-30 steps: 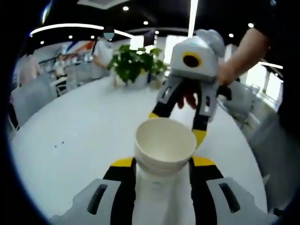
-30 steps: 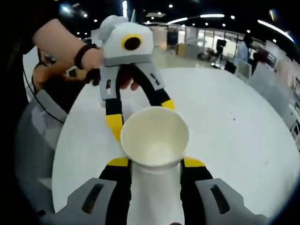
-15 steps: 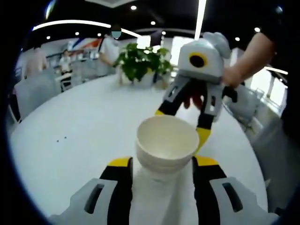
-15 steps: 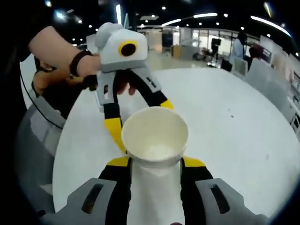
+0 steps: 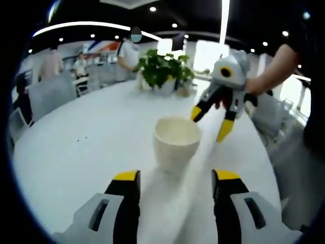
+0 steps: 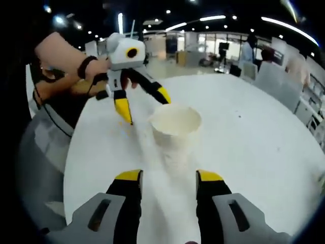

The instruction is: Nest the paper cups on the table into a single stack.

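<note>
— What's on the big white desk (image 5: pixel 86 147) from where you stand?

— The broad round top, then a potted plant (image 5: pixel 161 71) at its far edge in the left gripper view, with people and chairs beyond it. Out on the desk stands the stack of paper cups (image 5: pixel 176 142), upright, mouth up, nothing touching it. In the right gripper view the same stack (image 6: pixel 175 127) sits ahead of the jaws, slightly right of centre.

— And the grippers?

— The left gripper (image 5: pixel 175 179) has its jaws spread wide on the near side of the stack, with bare desk between them. The right gripper (image 6: pixel 167 178) is the same: jaws apart, gripping nothing. Each one shows in the other's view, hanging beyond the cups with yellow tips splayed: the right one (image 5: pixel 212 122) and the left one (image 6: pixel 143 105).

— How would those cups handle?

— Light and thin-walled, I'd judge; squeeze hard and the wall buckles, nudge it and it tips. Best taken across the wall below the rolled rim, gently. I see no loose cup, so the nesting looks finished.
</note>
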Demonstrator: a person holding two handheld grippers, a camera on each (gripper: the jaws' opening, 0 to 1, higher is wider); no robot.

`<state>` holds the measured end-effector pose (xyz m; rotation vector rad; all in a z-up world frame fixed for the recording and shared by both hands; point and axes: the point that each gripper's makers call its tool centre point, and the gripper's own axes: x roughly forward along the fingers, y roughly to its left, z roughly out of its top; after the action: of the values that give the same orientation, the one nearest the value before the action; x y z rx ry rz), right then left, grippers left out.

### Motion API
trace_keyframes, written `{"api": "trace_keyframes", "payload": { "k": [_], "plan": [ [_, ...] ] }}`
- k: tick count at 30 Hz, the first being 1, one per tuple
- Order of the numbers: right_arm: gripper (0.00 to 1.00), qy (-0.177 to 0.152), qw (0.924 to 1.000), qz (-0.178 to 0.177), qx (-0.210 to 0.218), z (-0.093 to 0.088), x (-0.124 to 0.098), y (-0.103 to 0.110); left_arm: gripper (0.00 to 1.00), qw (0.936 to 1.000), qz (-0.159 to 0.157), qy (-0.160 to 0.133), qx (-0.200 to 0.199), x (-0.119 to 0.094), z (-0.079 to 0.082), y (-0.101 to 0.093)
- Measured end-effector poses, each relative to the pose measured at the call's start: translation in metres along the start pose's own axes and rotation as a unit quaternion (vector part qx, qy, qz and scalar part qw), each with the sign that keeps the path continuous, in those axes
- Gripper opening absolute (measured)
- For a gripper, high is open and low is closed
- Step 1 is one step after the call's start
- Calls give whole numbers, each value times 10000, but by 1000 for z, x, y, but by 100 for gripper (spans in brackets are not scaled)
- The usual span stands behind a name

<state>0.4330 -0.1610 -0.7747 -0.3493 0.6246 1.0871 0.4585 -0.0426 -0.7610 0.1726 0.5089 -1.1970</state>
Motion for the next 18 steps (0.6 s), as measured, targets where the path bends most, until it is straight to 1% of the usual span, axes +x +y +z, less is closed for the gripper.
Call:
{"api": "trace_keyframes", "payload": {
  "k": [2, 3, 5, 8, 9, 11, 16, 18],
  "plan": [
    [39, -105, 9998, -97, 121, -1, -10, 5, 55, 9998, 132, -46, -115, -11, -6, -2],
    [39, -157, 9996, -183, 169, -2, -15, 8, 55, 9996, 204, -85, -199, -17, -8, -5],
    [39, -184, 9993, -235, 232, -5, -22, 14, 54, 9990, 282, -162, -291, -26, -11, -12],
    [39, -197, 9989, -303, 283, -8, -29, 23, 54, 9989, 328, -144, -307, -35, -16, -24],
    [39, -214, 9989, -311, 294, -8, -31, 26, 54, 9989, 318, -135, -330, -38, -18, -30],
    [39, -203, 9988, -351, 257, -9, -34, 33, 53, 9989, 331, -115, -306, -44, -22, -41],
    [39, -170, 9989, -382, 222, -11, -41, 50, 53, 9984, 409, -143, -356, -61, -27, -59],
    [39, -144, 9990, -409, 134, -12, -46, 57, 53, 9984, 447, -125, -337, -69, -28, -65]
  ]
}}
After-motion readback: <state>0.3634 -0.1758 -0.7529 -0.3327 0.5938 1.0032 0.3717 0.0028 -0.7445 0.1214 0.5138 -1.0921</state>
